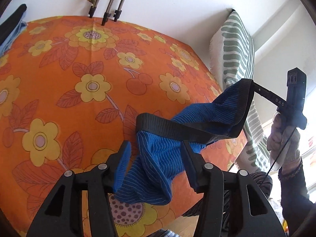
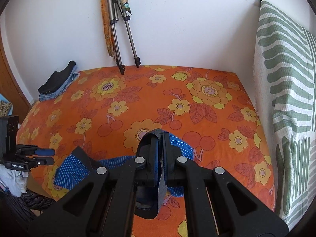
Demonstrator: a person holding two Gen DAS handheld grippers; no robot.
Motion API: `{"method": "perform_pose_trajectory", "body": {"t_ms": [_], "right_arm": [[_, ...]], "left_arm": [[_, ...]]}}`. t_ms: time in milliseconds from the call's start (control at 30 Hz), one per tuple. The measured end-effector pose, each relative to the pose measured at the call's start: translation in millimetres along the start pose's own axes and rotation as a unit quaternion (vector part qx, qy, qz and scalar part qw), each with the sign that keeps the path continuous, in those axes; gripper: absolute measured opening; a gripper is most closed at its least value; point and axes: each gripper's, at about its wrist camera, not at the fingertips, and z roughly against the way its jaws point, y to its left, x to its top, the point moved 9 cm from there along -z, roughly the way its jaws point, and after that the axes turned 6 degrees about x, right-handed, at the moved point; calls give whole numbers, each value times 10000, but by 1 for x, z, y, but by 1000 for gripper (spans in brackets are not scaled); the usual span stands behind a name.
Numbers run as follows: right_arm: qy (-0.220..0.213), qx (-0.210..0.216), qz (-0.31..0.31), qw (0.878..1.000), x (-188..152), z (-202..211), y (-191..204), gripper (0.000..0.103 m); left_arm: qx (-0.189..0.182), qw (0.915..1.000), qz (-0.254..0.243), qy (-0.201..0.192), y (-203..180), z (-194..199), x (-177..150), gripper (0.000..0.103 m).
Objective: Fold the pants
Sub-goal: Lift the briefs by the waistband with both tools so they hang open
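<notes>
While the blue pants hang mid-frame over our orange cloth, our right gripper clamps their black waistband; our left gripper gapes, released.

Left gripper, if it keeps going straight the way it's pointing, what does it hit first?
Most likely the blue pants: they hang between the open left gripper fingers, black waistband just ahead. Past them lies the orange bedspread. Depth is hard to judge.
</notes>
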Motion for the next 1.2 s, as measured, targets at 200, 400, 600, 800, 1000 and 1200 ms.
{"method": "perform_pose_trajectory", "body": {"t_ms": [200, 400, 600, 800, 1000, 1200], "right_arm": [[277, 61, -153, 9995, -16, -14, -13, 4], [328, 80, -460, 9984, -24, -19, -33, 4], [285, -12, -570, 9980, -24, -17, -45, 4], [64, -105, -768, 9970, -21, 0, -56, 4], [-531, -118, -973, 9938, -9, 57, -52, 4], [-1253, 16, -771, 9891, 5, 138, -9, 4]], "left_arm": [[-12, 9998, 107, 195, -2, -23, 3, 51], [2, 9994, 208, 259, 1, -37, 7, 48], [103, 9998, 145, -22, -1, -36, 15, 5], [227, 9968, 40, -768, 0, 14, 34, 4], [506, 9799, -306, -1905, -5, 117, 50, 4], [511, 9594, -528, -2724, -22, 215, 53, 4]]}}
